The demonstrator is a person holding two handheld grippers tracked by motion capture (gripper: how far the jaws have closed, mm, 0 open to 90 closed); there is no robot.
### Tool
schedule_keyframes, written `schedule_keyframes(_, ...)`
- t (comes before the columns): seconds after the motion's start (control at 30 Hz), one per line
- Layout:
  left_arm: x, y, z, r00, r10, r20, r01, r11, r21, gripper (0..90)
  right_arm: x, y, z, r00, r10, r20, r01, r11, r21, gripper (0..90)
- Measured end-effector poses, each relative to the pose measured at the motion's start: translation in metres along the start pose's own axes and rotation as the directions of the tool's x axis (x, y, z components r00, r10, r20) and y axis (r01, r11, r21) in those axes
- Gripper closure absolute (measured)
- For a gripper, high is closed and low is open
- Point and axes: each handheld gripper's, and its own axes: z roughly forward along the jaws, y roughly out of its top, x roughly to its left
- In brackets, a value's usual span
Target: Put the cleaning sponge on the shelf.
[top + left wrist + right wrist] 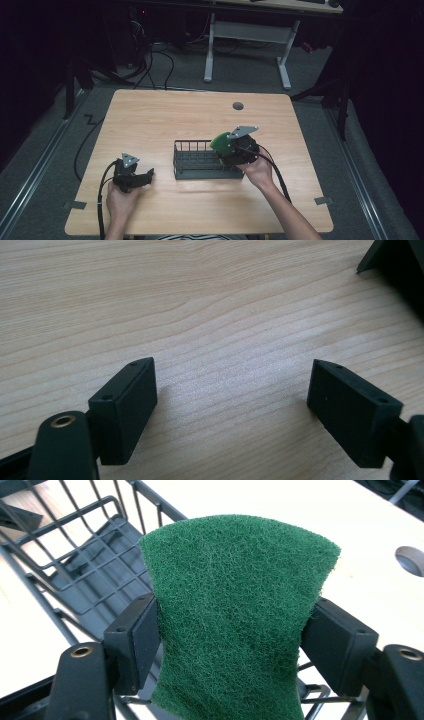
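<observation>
A green scouring pad is clamped across its waist between the two black jaws of my right gripper; both pads press into its sides. In the high view the green scouring pad and my right gripper hover over the right end of a dark wire basket at the table's middle. My left gripper rests low on the table, left of the basket. Its jaws stand wide apart over bare wood in the left gripper view, with nothing between them.
The wooden table has a round grey cable hole near its far edge. A dark corner of the basket shows at the top right of the left gripper view. Cables trail from both grippers toward the front edge.
</observation>
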Motion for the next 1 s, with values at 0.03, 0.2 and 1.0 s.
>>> schedule_keyframes(0.03,0.0,0.0,0.0,1.0,0.0,0.0,0.0,1.0,0.0,20.3,0.0,0.0,0.0,1.0,0.0,0.0,0.0,1.0,0.0,27.8)
schedule_keyframes(0.2,0.0,0.0,0.0,1.0,0.0,-0.001,0.0,1.0,-0.001,20.3,0.001,-0.002,0.005,0.9998,-0.001,-0.021,0.001,0.999,0.037,26.9)
schedule_keyframes(1.0,0.0,0.0,0.0,1.0,0.0,0.0,0.0,1.0,0.0,20.3,-0.026,-0.02,-0.044,0.9906,0.137,-0.001,-0.136,0.981,-0.142,24.5)
